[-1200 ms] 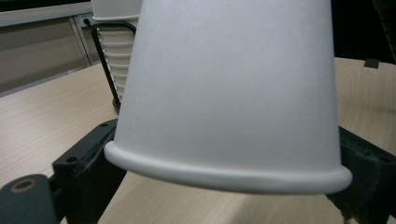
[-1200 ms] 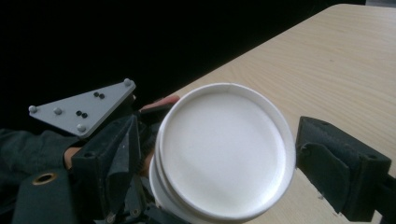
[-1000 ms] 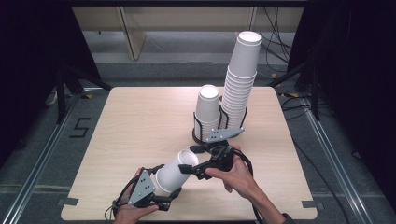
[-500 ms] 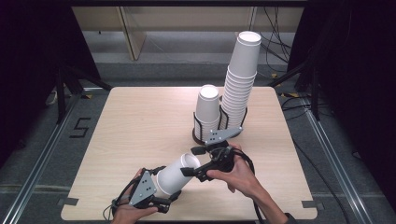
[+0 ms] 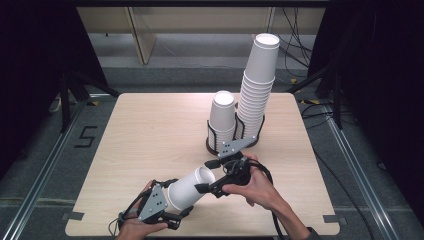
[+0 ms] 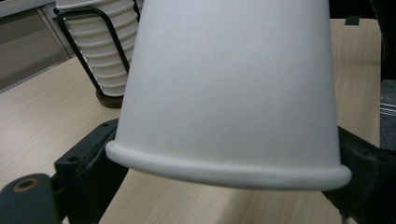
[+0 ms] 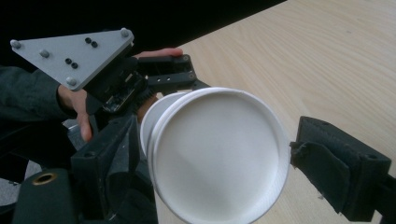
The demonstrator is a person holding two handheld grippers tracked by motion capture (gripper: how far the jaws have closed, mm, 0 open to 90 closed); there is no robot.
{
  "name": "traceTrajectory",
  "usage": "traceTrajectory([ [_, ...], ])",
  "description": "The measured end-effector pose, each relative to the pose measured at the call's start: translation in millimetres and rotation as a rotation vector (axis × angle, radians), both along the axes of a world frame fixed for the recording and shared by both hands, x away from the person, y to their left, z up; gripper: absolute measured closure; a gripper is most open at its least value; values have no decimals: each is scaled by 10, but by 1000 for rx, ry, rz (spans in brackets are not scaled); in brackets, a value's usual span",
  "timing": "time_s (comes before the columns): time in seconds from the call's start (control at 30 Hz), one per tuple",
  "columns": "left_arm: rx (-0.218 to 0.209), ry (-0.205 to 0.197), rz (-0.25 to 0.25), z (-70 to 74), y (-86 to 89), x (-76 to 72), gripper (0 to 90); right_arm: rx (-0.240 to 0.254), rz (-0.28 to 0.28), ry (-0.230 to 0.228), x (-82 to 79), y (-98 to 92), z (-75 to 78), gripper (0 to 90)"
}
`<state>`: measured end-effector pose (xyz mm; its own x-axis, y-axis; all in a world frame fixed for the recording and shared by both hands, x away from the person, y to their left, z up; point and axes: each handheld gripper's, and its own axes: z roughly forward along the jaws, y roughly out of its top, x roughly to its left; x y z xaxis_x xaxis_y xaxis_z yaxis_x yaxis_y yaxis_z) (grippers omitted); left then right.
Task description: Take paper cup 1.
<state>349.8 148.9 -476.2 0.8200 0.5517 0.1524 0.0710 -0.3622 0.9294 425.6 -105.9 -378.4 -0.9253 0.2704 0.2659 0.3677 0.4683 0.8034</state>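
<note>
We grip the rim end of a white paper cup [image 5: 187, 190] in our left gripper [image 5: 172, 210], its long axis pointing base-first at our right gripper [image 5: 206, 176], whose jaws straddle the base, seemingly not yet pressing.

Looks like a lab or test room, not a home: a lone light wood table [image 5: 150, 150] on grey floor, black curtains [image 5: 35, 75] at 9 and 3 o'clock, cables [image 5: 305, 55] trailing at 1 o'clock, tape marks [image 5: 86, 136] on the floor at 9.
</note>
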Motion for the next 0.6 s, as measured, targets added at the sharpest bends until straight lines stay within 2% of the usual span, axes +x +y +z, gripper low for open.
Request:
traceTrajectory([
  [0.17, 17, 8, -16, 16, 4, -5, 92, -19, 15, 13, 4, -1, -15, 157],
  [0.2, 24, 11, -21, 19, 6, -5, 92, -24, 9, 35, -5, -2, -17, 158],
  [0.23, 26, 11, -24, 20, 6, -5, 92, -24, 23, 23, 5, -1, -23, 158],
  [0.27, 27, 12, -25, 20, 7, -5, 92, -29, 20, 44, -8, 0, -24, 157],
  [0.3, 34, 8, -26, 21, 11, -2, 92, -31, 39, 22, 12, 0, -35, 158],
  [0.33, 32, 11, -29, 21, 9, -4, 92, -36, 41, 20, 15, 0, -43, 158],
  [0.47, 36, 0, -32, 10, -4, -5, 92, -42, 49, 50, 17, 10, -78, 160],
  [0.53, 31, -1, -31, 9, -7, -8, 92, -37, 55, 47, 26, 13, -89, 163],
  [0.6, 50, 4, -33, 23, 3, -13, 92, -35, 54, 55, 28, 9, -89, 165],
])
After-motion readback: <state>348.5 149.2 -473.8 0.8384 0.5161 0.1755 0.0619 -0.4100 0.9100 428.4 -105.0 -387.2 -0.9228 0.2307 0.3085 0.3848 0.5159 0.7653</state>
